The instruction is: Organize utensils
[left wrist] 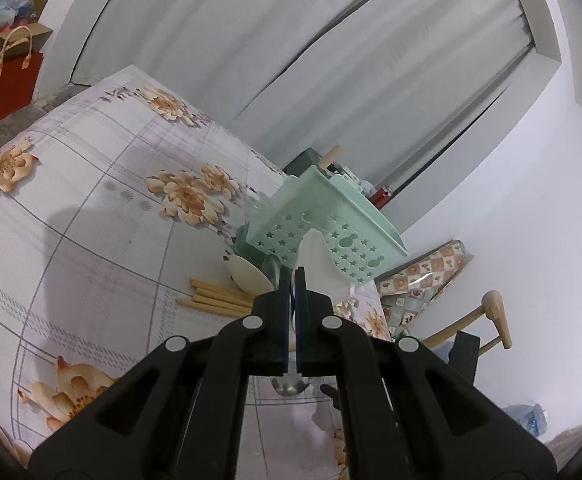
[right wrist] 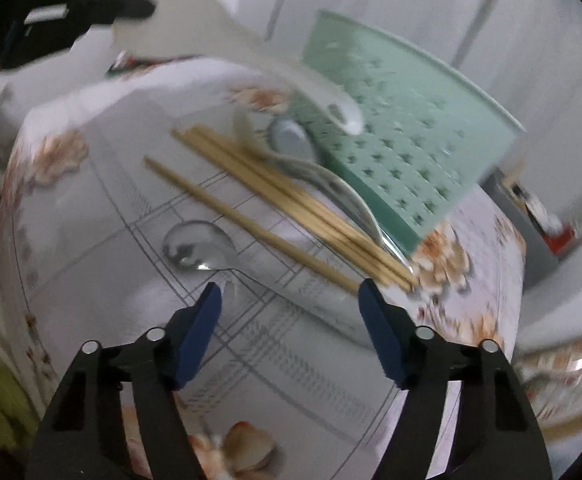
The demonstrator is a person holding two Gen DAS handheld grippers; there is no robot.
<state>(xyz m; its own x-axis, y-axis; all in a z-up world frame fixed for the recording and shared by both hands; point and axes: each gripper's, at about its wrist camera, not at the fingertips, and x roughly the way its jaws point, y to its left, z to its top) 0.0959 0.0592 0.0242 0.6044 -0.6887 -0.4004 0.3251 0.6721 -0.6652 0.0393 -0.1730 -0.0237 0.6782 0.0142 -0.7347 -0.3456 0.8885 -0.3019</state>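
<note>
Utensils lie loose on the worktop (left wrist: pixel 91 200), which is covered with a flower-printed cloth, and they are gathered just in front of a pale green basket (right wrist: pixel 411 128). The basket has star-shaped holes and sits tilted at the far side of the cloth, its perforated face turned toward both cameras.

A white ladle (right wrist: pixel 219 36) is up off the cloth. Its broad end is at the left tool and its narrow end reaches down to the basket's face. The right wrist view is blurred, so its exact shape is hard to tell.

A bundle of wooden chopsticks (right wrist: pixel 291 196) lies slantwise beside the basket. A single chopstick (right wrist: pixel 251 224) lies near the bundle, on the side away from the basket. Between the bundle and the basket lies a white spoon (right wrist: pixel 343 192), touching the chopsticks. A metal spoon (right wrist: pixel 199 244) lies alone nearer the camera, bowl up.

The left tool (left wrist: pixel 295 276) is clamped shut, pads together, gripping the ladle. The right tool (right wrist: pixel 291 296) hangs above the metal spoon's handle with its jaws apart, its pads pressing on nothing.
</note>
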